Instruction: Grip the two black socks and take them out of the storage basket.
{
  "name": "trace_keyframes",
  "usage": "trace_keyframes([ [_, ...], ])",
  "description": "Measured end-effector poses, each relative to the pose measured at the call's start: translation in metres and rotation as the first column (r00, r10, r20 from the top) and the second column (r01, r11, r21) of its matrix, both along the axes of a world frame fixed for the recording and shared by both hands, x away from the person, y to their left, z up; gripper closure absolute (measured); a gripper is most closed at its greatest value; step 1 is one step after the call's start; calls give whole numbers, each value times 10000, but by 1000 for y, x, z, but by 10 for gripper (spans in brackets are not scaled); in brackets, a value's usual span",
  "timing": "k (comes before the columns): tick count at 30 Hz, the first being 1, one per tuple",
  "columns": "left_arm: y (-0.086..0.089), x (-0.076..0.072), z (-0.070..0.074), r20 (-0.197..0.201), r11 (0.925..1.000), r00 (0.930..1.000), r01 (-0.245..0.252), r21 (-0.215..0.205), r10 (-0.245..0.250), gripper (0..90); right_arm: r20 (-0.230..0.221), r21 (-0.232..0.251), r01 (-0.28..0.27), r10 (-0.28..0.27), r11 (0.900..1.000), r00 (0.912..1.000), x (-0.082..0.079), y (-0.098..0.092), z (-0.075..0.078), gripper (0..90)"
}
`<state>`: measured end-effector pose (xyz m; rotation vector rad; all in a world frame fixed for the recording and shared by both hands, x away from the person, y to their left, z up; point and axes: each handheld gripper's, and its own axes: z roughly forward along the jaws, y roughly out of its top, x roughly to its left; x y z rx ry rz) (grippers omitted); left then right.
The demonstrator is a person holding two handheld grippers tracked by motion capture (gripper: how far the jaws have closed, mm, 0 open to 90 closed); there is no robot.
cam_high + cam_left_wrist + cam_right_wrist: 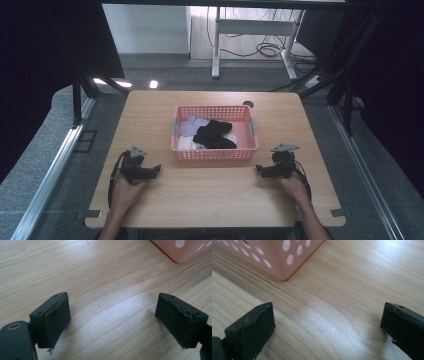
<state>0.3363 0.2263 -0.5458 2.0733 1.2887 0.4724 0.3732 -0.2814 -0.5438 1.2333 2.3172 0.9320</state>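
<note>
Between the left gripper's (112, 317) black pads (56, 322) lies bare wood grain; the jaws stand wide apart with nothing in them, low over the table (210, 200). The right gripper (327, 330) is likewise spread and empty, its right jaw cut off by the picture's edge. From the high view, the left gripper (156, 169) and right gripper (259, 169) sit near the front of the table, each in a hand (125, 192), their tips turned inward toward each other.

A pink perforated basket (215, 154) stands between and just beyond them; one corner of it (180, 251) is cut off at the top of the left gripper view, and a holed wall shows in the right gripper view. Inside it lie a black cloth (215, 134) over pale lilac and white pieces (192, 125), bunched so that what each piece is cannot be made out. Beyond the table stands a white desk frame (252, 30) with cables on the floor.
</note>
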Motion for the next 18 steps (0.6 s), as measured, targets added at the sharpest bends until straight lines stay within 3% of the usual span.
trace_keyframes([
  [18,0,0,0,8,10000,10000,-6,-16,6,124,-516,-208,-62,52,9998,9987,0,2,8,30],
])
